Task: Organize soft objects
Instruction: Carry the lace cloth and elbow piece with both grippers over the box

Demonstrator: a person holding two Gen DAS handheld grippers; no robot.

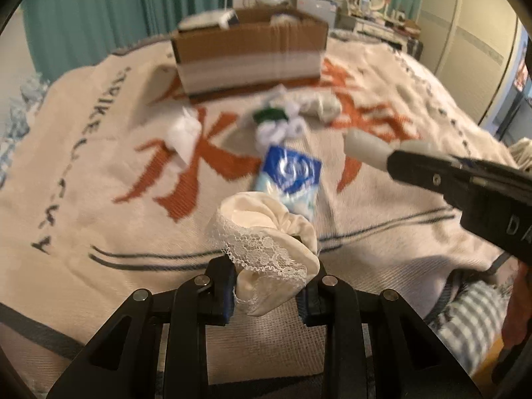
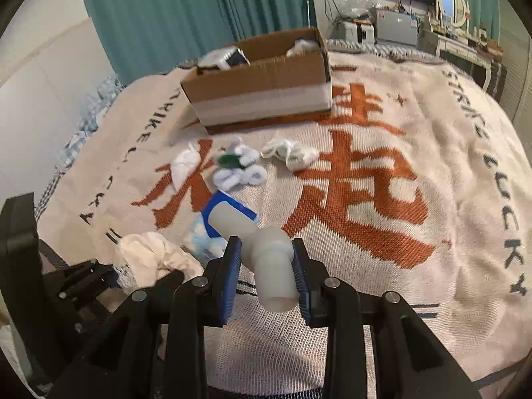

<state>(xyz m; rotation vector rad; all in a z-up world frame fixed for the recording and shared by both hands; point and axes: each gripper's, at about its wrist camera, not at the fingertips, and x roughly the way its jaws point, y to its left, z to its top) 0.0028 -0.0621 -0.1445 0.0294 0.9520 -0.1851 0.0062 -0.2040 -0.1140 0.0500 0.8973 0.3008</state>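
My left gripper (image 1: 269, 286) is shut on a cream lace-trimmed cloth (image 1: 266, 232), held above the blanket; the cloth also shows in the right wrist view (image 2: 153, 256). My right gripper (image 2: 266, 262) is shut on a pale grey rolled sock (image 2: 269, 256), which also shows in the left wrist view (image 1: 365, 148). A blue and white tissue pack (image 1: 287, 176) lies on the bed ahead. Beyond it lie white socks with a green patch (image 2: 237, 166), a white bundle (image 2: 289, 153) and crumpled white cloth (image 2: 186, 163). A cardboard box (image 2: 262, 79) stands at the far side with soft items inside.
A cream blanket with orange characters (image 2: 382, 199) covers the bed. Teal curtains (image 2: 166, 16) hang behind. A dresser with a mirror (image 2: 452, 3) and a TV stand at the back right. A striped cloth (image 1: 472, 312) lies at the bed's near right edge.
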